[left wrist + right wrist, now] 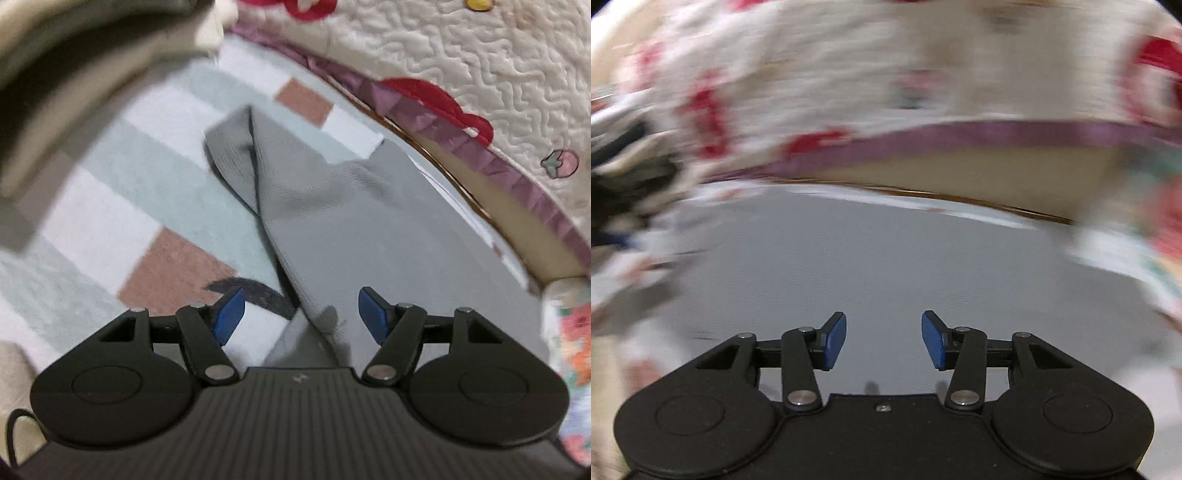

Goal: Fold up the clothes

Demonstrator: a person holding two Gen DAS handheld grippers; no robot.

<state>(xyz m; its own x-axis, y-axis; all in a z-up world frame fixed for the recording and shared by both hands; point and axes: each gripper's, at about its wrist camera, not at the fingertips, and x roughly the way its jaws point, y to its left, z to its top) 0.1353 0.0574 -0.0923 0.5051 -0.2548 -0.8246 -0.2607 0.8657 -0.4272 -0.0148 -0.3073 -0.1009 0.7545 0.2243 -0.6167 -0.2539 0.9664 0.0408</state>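
Note:
A grey garment (332,221) lies on a checked rug (122,199), with one part folded over and reaching toward the far left. My left gripper (299,314) hovers over its near end, blue pads apart and nothing pinched between them. In the right wrist view the same grey garment (871,258) fills the lower middle, blurred by motion. My right gripper (884,339) is above it, jaws apart with only cloth seen beneath the gap.
A quilted white cover with red shapes and a purple trim (461,122) hangs along the far right above a tan edge (517,221). Floral fabric (576,350) sits at the right. A blurred beige and dark shape (74,74) crosses the upper left.

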